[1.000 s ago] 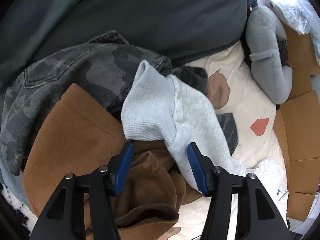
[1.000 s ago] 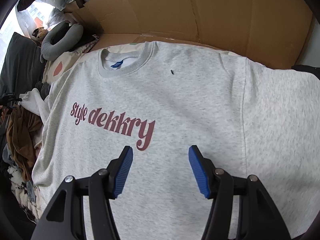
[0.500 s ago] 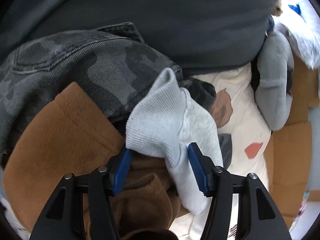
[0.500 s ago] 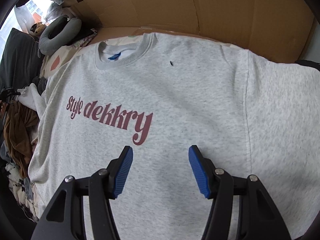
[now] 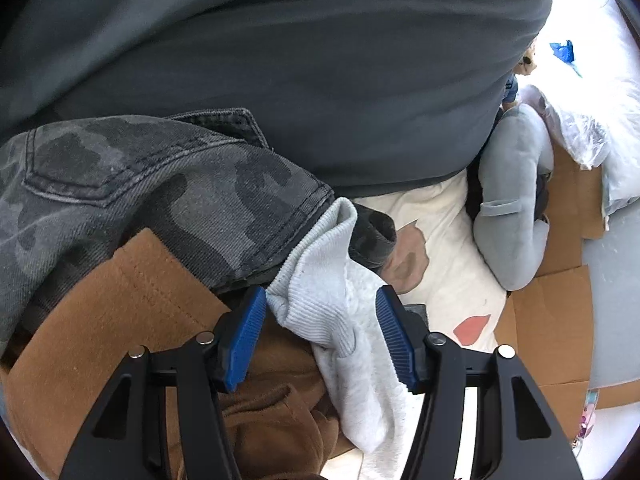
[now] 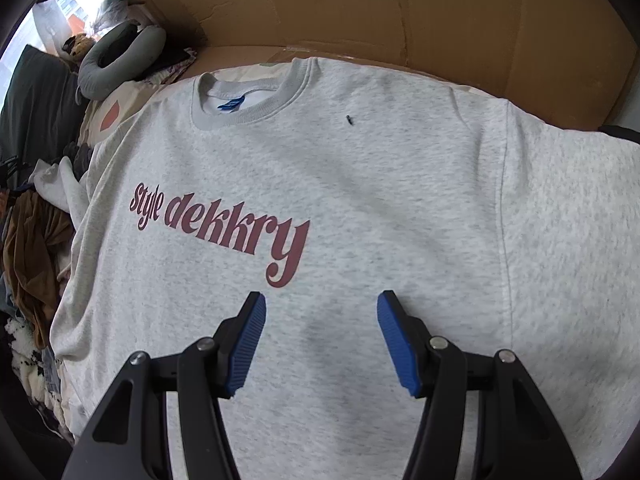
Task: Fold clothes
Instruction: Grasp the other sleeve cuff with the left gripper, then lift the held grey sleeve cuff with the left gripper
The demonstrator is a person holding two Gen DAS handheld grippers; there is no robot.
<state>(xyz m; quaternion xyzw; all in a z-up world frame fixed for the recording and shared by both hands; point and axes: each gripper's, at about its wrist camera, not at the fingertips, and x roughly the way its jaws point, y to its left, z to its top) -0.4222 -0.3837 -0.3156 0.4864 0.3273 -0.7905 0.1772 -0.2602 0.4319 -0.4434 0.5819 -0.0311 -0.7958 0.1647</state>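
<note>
the left hand-held gripper (image 5: 320,340) stands open around the grey sweatshirt's ribbed cuff (image 5: 320,280), lying on a brown garment (image 5: 120,320), while the right hand-held gripper (image 6: 320,340) hovers open above the sweatshirt (image 6: 360,200) spread flat.

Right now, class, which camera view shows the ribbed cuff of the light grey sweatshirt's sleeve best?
The left wrist view: the ribbed cuff fills the foreground between the open left claw pads, its knit ridges clear. The right wrist view shows the light grey sweatshirt spread flat, with that sleeve small at the left edge, its ribbing unreadable.
</note>
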